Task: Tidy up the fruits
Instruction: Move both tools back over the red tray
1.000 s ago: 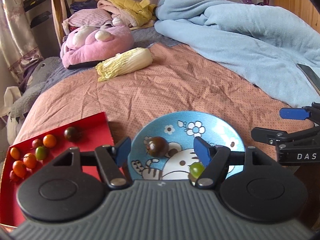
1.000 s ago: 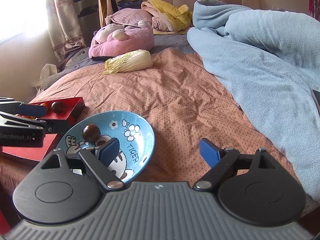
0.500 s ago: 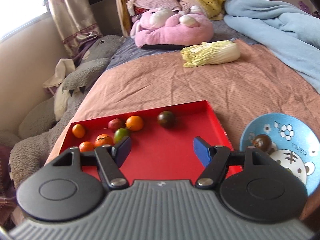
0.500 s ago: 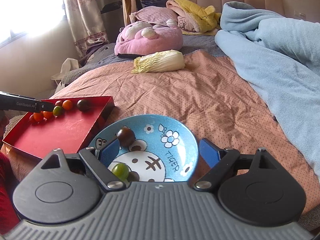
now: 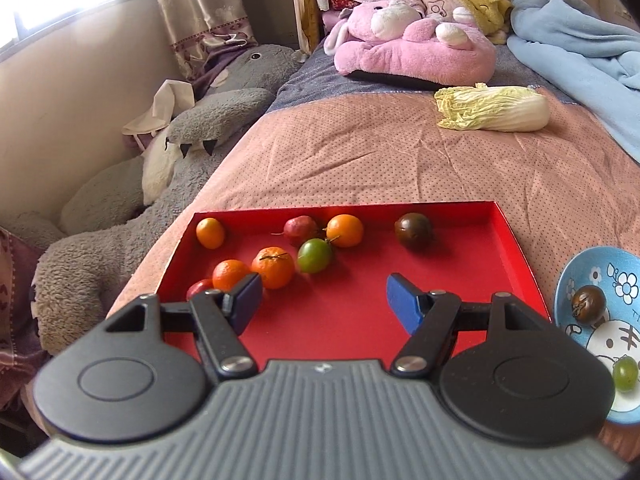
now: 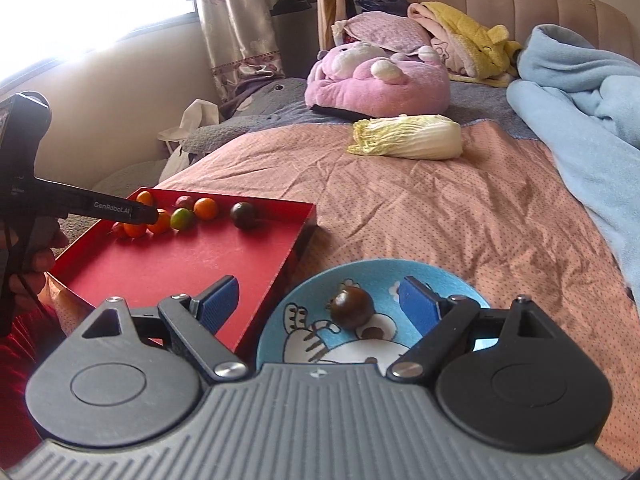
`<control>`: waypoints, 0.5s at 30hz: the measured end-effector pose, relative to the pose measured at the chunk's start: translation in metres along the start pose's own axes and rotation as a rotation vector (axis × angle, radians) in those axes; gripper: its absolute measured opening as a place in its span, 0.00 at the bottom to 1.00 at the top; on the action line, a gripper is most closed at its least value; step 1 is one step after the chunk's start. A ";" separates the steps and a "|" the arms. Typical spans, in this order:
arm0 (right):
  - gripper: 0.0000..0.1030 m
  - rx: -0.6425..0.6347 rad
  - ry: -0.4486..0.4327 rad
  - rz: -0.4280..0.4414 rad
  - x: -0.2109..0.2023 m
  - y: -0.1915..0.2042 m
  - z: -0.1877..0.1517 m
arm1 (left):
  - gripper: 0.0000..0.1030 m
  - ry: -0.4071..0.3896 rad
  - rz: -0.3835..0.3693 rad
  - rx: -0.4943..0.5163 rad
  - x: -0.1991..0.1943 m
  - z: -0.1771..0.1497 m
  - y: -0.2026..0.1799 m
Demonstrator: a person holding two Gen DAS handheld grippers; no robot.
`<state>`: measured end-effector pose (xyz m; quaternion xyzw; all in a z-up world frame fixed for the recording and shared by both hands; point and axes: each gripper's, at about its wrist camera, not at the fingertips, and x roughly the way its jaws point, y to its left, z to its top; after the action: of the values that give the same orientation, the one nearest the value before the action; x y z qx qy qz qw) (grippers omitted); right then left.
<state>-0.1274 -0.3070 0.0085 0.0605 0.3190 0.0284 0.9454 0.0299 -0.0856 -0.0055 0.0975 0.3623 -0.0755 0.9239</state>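
Two views, catalogued in turn.

Left wrist view: left gripper (image 5: 322,298), blue pads apart, nothing between them, poised over the red tray (image 5: 516,240). Tray contents: dark tomato (image 5: 413,231) at 1 o'clock from the gripper; green fruit (image 5: 314,255) at 12 o'clock, touching an orange one (image 5: 345,231); further orange and reddish fruits clustered at 10 to 11 o'clock. Blue cartoon plate (image 5: 618,268) at 3 o'clock, just beside the tray, carrying a second dark tomato (image 5: 587,304) and a green grape (image 5: 625,375). Napa cabbage (image 5: 494,109) at 1 o'clock, well apart on the pink bedspread (image 5: 360,160).

Right wrist view: right gripper (image 6: 318,302), pads spread wide, gripping nothing, above the plate (image 6: 436,276); its dark tomato (image 6: 352,307) sits between the pads without contact. Tray (image 6: 192,256) at 10 o'clock, fruits along its far side. Left gripper (image 6: 150,213) enters at 9 o'clock over those fruits, held in a hand (image 6: 36,256).
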 end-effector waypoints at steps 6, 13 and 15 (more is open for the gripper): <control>0.87 -0.049 0.008 0.054 0.029 0.030 0.020 | 0.69 0.020 0.017 -0.049 0.005 -0.003 0.021; 0.87 -0.085 0.036 0.115 0.077 0.063 0.038 | 0.69 0.027 0.016 -0.131 0.001 -0.011 0.048; 0.87 -0.094 0.045 0.134 0.091 0.072 0.043 | 0.69 0.030 0.024 -0.143 0.000 -0.014 0.053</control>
<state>-0.0298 -0.2317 -0.0028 0.0367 0.3338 0.1076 0.9358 0.0321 -0.0313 -0.0090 0.0368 0.3794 -0.0368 0.9238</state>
